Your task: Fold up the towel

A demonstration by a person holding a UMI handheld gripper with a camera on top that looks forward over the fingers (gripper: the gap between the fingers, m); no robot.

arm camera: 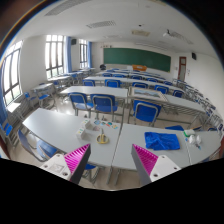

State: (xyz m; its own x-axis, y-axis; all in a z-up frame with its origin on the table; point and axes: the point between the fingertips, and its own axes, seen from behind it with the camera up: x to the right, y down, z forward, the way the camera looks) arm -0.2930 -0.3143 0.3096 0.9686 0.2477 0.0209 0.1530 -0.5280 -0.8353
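Observation:
A blue towel [161, 141] lies crumpled on the grey-white table [125, 140], ahead and to the right of my fingers. My gripper [112, 160] is held high above the table's near edge, well short of the towel. Its two fingers are spread wide apart, with the pink pads [78, 157] facing each other and nothing between them.
A small stand with a yellowish base [101, 137] sits on the table ahead of the left finger, with some small items [86, 127] beside it. Rows of desks with blue chairs [104, 102] fill the classroom beyond. A green chalkboard [137, 58] is on the far wall, windows [54, 55] at left.

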